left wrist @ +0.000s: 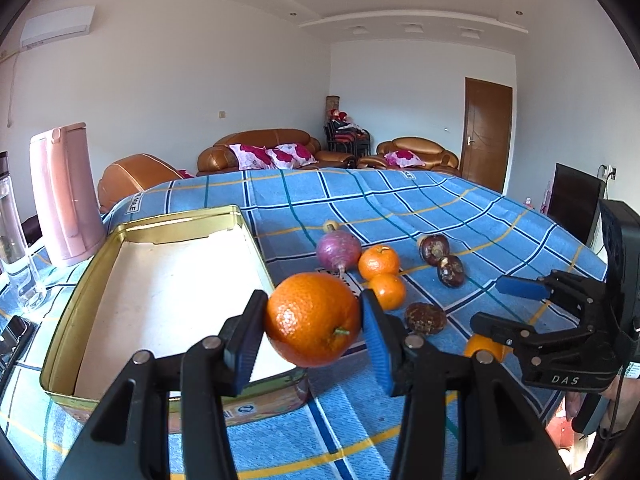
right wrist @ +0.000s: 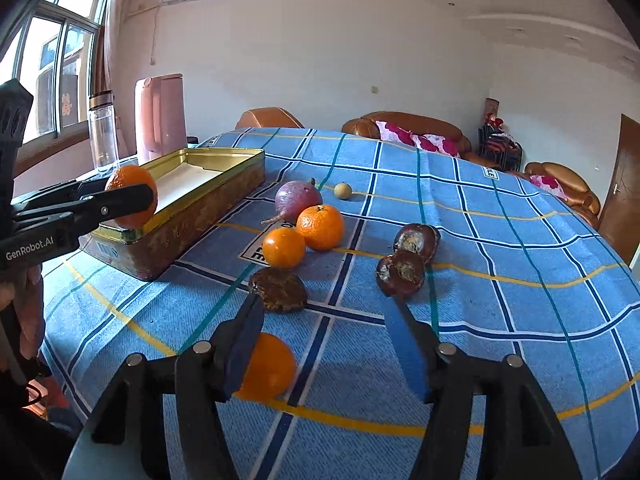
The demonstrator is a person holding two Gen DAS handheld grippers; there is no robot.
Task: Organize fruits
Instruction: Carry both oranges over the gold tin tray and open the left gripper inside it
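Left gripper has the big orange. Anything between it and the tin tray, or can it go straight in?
Nothing visible blocks it. The orange, clamped in the left gripper, hangs at the tin tray's near right corner, above the rim. The tray's white floor is bare; the other fruit lies to the right on the cloth.

In the right wrist view the tin tray [right wrist: 188, 216] lies on the tablecloth [right wrist: 500, 280] at middle left, with the jug [right wrist: 159, 120] and bottle [right wrist: 103, 132] behind it at upper left. Right of the tray sits the radish [right wrist: 298, 200], two tangerines [right wrist: 320, 227] [right wrist: 284, 247] touching just before it, and a small round fruit [right wrist: 343, 191] behind. Three chestnuts lie nearer: one [right wrist: 278, 290] at centre, two [right wrist: 418, 242] [right wrist: 400, 272] touching at right; another orange [right wrist: 269, 366] lies at lower centre, and the held orange [left wrist: 313, 319] hangs over the tray's near right corner in the left wrist view.
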